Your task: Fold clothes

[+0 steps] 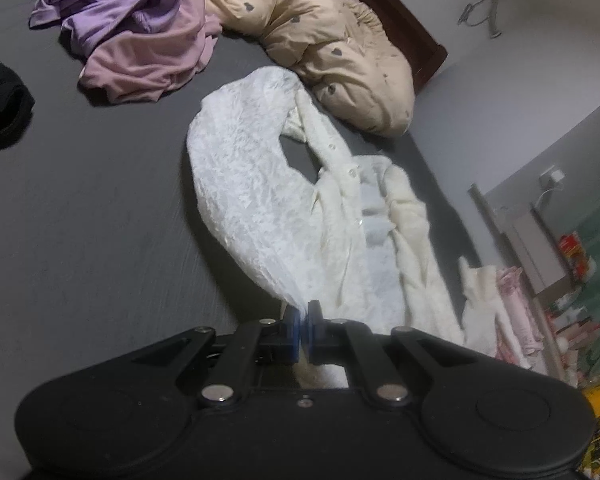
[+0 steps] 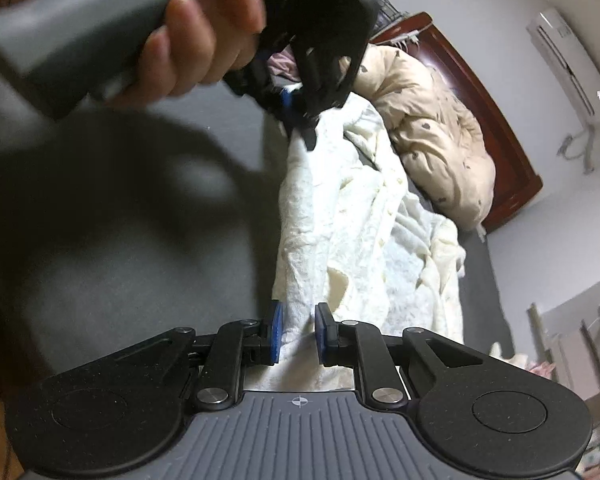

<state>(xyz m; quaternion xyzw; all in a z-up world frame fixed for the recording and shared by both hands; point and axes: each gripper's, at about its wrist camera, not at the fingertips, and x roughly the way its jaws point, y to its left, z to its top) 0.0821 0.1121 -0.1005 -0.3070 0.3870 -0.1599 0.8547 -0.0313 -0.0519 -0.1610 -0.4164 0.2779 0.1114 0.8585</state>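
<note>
Lace of the white garment [image 1: 256,200] sits pinched in your left claw [image 1: 303,320], stretching ahead; your right claw [image 2: 297,334] stands narrowly parted around its near edge, ready to share the lift.

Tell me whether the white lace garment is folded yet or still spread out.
Not folded. The white lace garment lies bunched and twisted along the grey bed, its button placket crumpled, one end pinched in the left hand-held gripper.

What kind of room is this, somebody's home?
Most likely a bedroom in a home. The clothes lie on a bed with a grey sheet, a rumpled beige duvet sits against a dark wooden bed frame, and an air conditioner hangs on the wall.
</note>
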